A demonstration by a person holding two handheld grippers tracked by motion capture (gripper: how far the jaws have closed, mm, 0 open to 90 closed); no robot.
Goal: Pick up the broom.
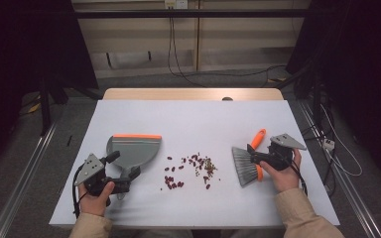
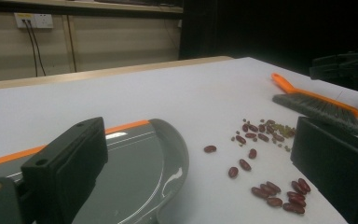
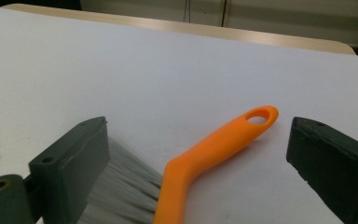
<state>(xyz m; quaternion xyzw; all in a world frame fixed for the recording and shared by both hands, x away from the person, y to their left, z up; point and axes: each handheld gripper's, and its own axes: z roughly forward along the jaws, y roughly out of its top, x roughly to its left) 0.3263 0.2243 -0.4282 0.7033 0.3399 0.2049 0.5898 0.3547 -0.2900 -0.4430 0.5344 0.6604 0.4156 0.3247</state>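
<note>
A grey dustpan with an orange front lip lies left of centre on the white table. My left gripper is open at the pan's near end, its jaws either side of the pan's short handle. The left gripper view has the pan low between the spread jaws of that gripper. Dark red beans lie scattered mid-table, mixed with small greenish ones. To the right lies a brush with grey bristles. My right gripper is open astride its orange handle, not touching it.
The table's front edge runs just beyond my forearms. A wooden strip borders the far side. Cables hang down the back wall, and metal rails run along the floor on both sides.
</note>
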